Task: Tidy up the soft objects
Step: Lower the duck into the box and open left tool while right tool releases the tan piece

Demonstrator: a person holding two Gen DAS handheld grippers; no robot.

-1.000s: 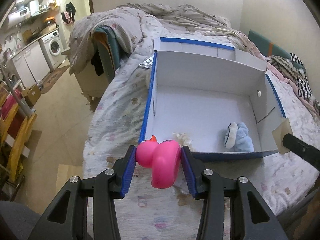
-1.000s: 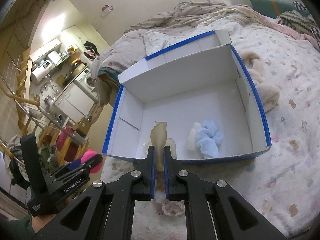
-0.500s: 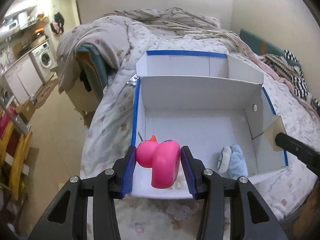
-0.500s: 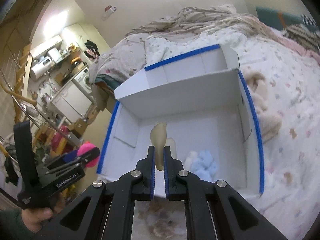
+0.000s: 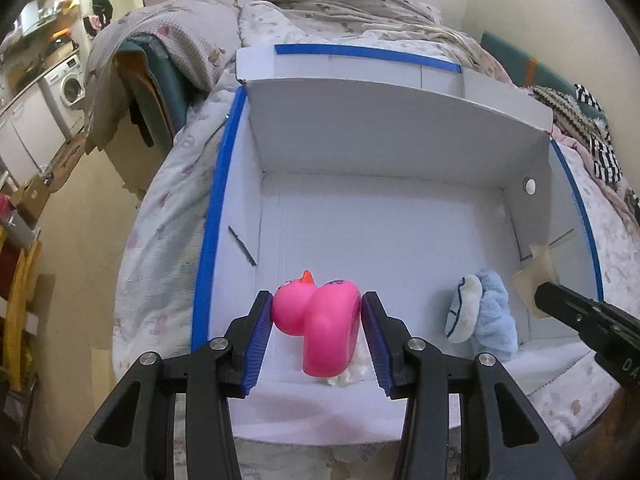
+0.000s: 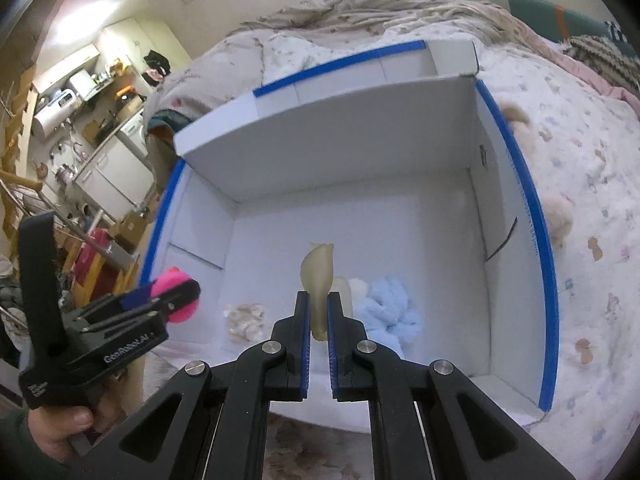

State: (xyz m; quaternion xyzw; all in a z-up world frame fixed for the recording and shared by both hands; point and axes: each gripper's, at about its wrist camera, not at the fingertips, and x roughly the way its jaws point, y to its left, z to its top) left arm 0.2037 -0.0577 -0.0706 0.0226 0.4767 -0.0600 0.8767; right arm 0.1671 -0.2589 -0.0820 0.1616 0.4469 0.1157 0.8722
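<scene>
The pink duck (image 5: 320, 320) hangs over the near left part of the white box (image 5: 384, 136), clamped between the blue pads of the left gripper (image 5: 318, 322), one pad against its head and the other against its body. In the right wrist view only a sliver of pink shows past that gripper (image 6: 168, 300), and a hand (image 6: 60, 432) at the bottom corner holds its black handle. The right gripper (image 6: 319, 320) is squeezed nearly together on a thin beige soft piece (image 6: 318, 284) that stands up between its pads over the box floor — what the piece is cannot be made out. From the left wrist view just the black tip of the right gripper (image 5: 560, 304) enters at the edge, with a bit of the beige piece (image 5: 536, 276) ahead of it.

Inside the box, near the front wall, lies a fluffy blue toy (image 5: 490, 316) with a pale part beside it; in the right wrist view the blue toy (image 6: 388, 304) is partly covered by the gripper's finger. A small cream tuft (image 6: 244, 316) sits on the floor left of it — in the left wrist view the duck hides nearly all of it. The box rests on a bed (image 6: 580, 168) with a printed cover; beyond its right wall a cream plush thing (image 6: 558, 216), cut off by the blue rim, shows only in the right wrist view. A washing machine (image 5: 66, 88) stands far left.
</scene>
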